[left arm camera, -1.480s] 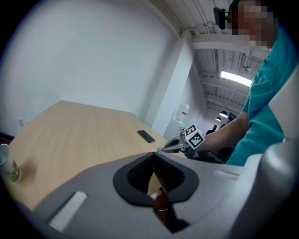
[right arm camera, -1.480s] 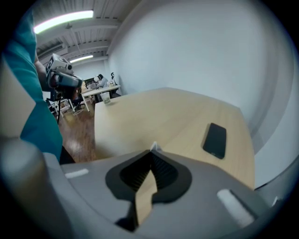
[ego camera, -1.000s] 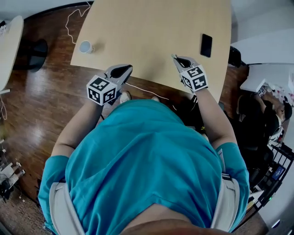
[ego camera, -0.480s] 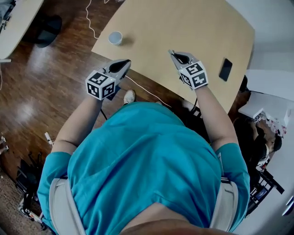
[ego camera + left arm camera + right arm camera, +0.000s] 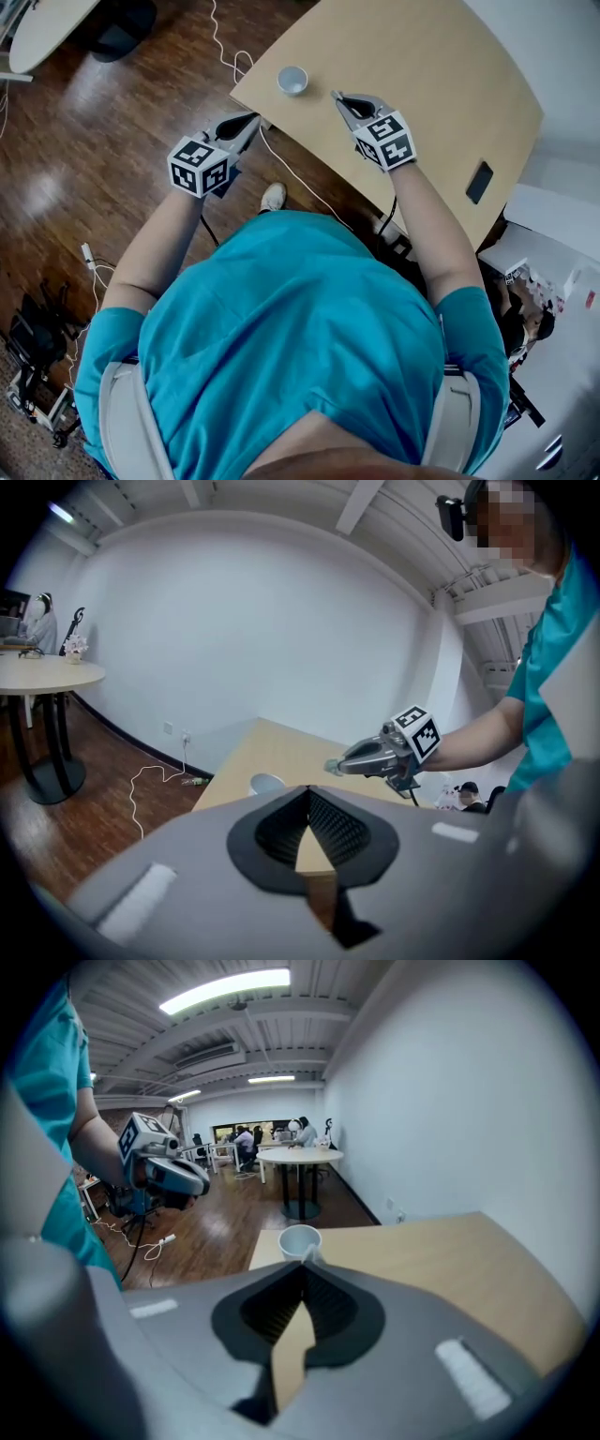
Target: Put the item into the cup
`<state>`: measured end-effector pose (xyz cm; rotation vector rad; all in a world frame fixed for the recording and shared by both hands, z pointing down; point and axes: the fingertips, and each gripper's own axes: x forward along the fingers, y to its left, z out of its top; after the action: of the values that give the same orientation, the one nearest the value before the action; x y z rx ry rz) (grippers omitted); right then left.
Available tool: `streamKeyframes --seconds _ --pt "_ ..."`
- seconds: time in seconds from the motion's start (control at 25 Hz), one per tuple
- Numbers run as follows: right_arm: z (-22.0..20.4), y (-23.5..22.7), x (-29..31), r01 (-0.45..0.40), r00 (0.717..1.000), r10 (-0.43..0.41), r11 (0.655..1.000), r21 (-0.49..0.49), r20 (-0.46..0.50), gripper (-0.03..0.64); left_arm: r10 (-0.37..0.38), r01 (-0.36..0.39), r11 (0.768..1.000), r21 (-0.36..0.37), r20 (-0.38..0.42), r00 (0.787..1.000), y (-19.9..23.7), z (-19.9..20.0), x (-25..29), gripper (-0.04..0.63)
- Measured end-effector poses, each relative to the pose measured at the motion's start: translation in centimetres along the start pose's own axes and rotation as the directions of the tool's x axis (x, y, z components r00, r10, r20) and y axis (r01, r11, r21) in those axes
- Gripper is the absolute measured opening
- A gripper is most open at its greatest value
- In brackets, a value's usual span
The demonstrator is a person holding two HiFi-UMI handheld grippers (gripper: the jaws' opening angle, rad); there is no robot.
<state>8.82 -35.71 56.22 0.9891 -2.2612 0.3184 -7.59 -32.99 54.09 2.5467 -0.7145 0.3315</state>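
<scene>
Two tongs were held out in front of the person, and both were shut with nothing in them. The left tongs (image 5: 257, 120) had their tips pressed together, and so did the right tongs (image 5: 337, 96).

The cup (image 5: 292, 81) stood upright near the corner of the table (image 5: 412, 56). It was just ahead of the right tongs and a little to their left, and their closed tip pointed almost at it. The left tongs hung past the table edge, over the floor (image 5: 112, 122), with the cup ahead and to their right. So the right tongs were the nearer ones to the cup.

No small item showed near the cup or in either tongs. Only a flat dark phone (image 5: 479, 181) lay on the table, well apart from the cup and off to the right of the right arm. I could not tell if that was the thing to go in. If it was, the right tongs would have to turn away from the cup to reach it first.
</scene>
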Motion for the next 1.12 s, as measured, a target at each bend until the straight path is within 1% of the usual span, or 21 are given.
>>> streamKeyframes --seconds 0.24,0.56,0.64,0.72,0.76,0.92,1.12 --pt "2.6 1.0 5.3 -0.040 0.999 0.039 0.999 -0.026 -0.034 0.003 0.048 -0.048 0.998 -0.031 0.005 0.999 4.1 -0.7 -3.0 0.003" --pt "3.0 1.2 9.7 -0.040 0.995 0.036 0.998 -0.049 -0.092 0.005 0.083 -0.082 0.995 -0.062 0.015 0.996 7.0 -1.5 -5.9 0.003" --pt "3.1 1.1 10.1 -0.037 0.995 0.032 0.998 -0.050 -0.096 0.017 0.086 -0.085 0.994 -0.068 0.018 0.996 7.2 -1.6 -6.3 0.003" --pt "3.5 1.1 10.1 -0.034 0.996 0.030 0.999 -0.042 -0.089 0.079 0.087 -0.086 0.994 -0.071 0.019 0.996 7.3 -1.7 -6.6 0.003" --pt "3.6 1.0 10.1 -0.034 0.996 0.030 0.999 -0.039 -0.083 0.095 0.087 -0.086 0.994 -0.072 0.020 0.996 7.3 -1.8 -6.6 0.003" --pt "4.0 1.1 9.7 -0.033 0.997 0.029 0.998 -0.054 -0.068 0.101 0.078 -0.077 0.994 -0.073 0.022 0.997 7.5 -1.8 -6.2 0.004" --pt "4.0 1.4 8.4 -0.016 0.998 0.013 0.999 -0.046 -0.059 0.101 0.043 -0.042 0.997 -0.059 0.022 0.999 6.6 -1.2 -5.6 0.003"
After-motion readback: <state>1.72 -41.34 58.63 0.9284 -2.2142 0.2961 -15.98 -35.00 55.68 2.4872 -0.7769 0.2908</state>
